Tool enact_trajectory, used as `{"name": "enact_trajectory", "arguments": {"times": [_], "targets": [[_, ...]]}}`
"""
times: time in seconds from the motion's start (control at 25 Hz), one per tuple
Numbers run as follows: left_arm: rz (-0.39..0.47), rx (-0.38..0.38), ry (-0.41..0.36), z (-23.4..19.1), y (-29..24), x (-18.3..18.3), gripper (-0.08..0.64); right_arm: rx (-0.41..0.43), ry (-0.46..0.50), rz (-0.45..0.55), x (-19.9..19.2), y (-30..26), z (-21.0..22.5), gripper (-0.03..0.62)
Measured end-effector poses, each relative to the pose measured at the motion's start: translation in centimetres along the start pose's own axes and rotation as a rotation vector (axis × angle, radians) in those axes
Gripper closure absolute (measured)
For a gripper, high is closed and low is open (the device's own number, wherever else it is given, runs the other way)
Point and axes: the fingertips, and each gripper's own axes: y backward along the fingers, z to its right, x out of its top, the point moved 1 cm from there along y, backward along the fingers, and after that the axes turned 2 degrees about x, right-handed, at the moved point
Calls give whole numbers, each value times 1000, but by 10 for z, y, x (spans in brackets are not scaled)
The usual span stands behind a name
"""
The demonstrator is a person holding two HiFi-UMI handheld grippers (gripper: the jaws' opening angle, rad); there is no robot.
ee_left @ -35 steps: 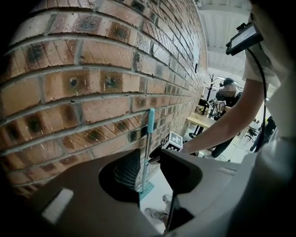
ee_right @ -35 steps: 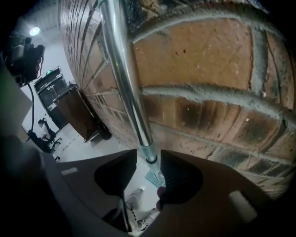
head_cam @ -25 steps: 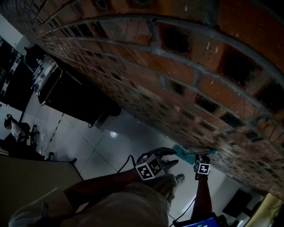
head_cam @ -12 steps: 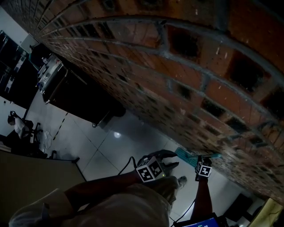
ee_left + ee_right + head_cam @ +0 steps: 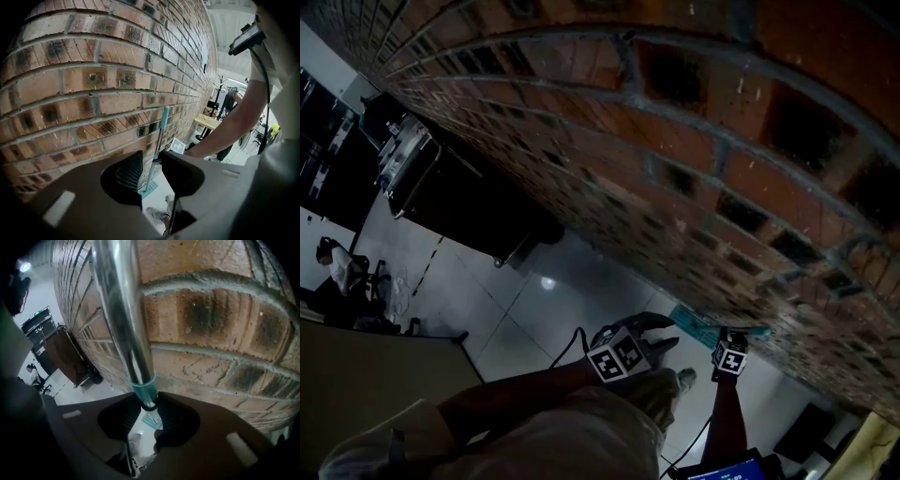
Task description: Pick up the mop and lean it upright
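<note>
The mop stands upright against the brick wall point(image 5: 675, 141). Its metal pole point(image 5: 122, 310) has a teal collar point(image 5: 143, 387), and its teal flat head point(image 5: 149, 187) rests on the floor. My right gripper point(image 5: 149, 406) has just been closing its jaws, and they now pinch the pole just below the collar. In the head view this gripper point(image 5: 729, 345) is up against the wall, above the teal mop head point(image 5: 703, 324). My left gripper point(image 5: 151, 161) stands open a little back from the mop, with nothing between its jaws; the pole point(image 5: 159, 140) shows beyond the gap.
The brick wall fills the right side of every view. A dark wheeled cabinet point(image 5: 459, 206) stands by the wall further along, and an office chair point(image 5: 337, 272) is at the far left. The person's shoe point(image 5: 680, 377) is on the pale tiled floor near the mop head.
The head view has shifted slightly. Both grippers stay where they were beside the wall.
</note>
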Motion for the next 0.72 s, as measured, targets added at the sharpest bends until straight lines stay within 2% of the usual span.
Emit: {"name": "enact_trajectory", "arguments": {"times": [0.72], "targets": [[44, 1, -28, 12, 9, 13, 413, 9, 6, 62, 3, 61, -19, 482]]}}
